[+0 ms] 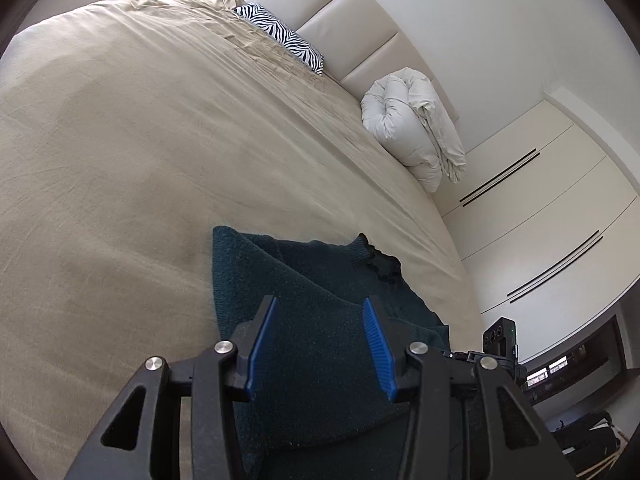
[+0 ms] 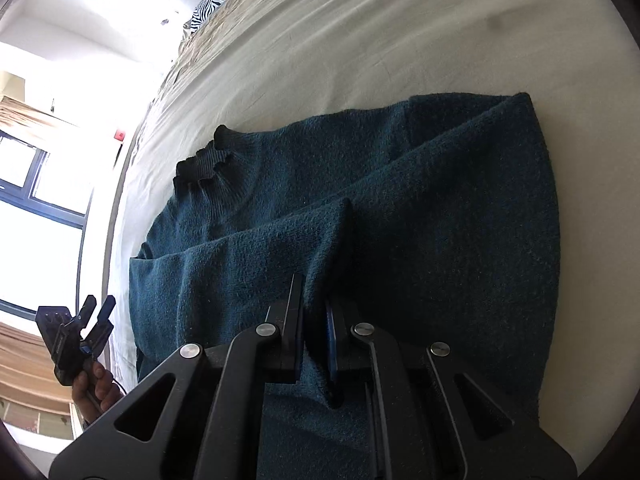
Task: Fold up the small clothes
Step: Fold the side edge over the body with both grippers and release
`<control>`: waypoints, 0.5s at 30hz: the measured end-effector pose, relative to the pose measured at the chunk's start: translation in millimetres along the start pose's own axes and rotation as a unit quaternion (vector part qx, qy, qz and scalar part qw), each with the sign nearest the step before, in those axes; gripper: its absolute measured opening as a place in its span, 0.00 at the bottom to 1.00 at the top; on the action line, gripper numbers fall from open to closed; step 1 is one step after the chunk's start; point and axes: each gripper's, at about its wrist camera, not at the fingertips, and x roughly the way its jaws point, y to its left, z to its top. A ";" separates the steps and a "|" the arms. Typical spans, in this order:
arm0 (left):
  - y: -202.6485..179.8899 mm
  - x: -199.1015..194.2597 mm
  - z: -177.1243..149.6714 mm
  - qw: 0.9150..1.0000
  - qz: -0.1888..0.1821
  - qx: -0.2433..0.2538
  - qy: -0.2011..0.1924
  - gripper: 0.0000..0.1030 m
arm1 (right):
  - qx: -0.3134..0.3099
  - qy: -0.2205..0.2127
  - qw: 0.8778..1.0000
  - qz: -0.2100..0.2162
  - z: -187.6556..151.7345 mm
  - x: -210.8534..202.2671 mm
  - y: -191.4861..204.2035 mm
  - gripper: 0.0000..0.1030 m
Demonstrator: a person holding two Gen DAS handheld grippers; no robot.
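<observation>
Sweater (image 2: 400,208) on bed (image 1: 120,140) is partly folded; right gripper (image 2: 316,320) pinches a fold, left gripper (image 1: 320,340) fingers spread; folds remain.

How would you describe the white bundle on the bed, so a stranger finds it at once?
Start at the bed and follow its padded headboard past the zebra pillow. The duvet leans there, near the wardrobe. It alone is white, puffy and rolled up.
</observation>
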 end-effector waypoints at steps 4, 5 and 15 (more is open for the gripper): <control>24.9 30.1 11.9 0.999 -0.022 -0.031 0.032 0.45 | -0.005 0.004 1.000 0.012 3.8 5.2 -3.8 0.08; 30.6 37.5 14.0 0.998 -0.026 -0.034 0.041 0.44 | -0.006 0.005 1.000 0.014 4.6 5.6 -4.8 0.08; 42.9 51.8 13.8 0.998 -0.023 -0.023 0.060 0.12 | 0.010 0.009 0.999 0.047 7.2 8.8 -19.7 0.08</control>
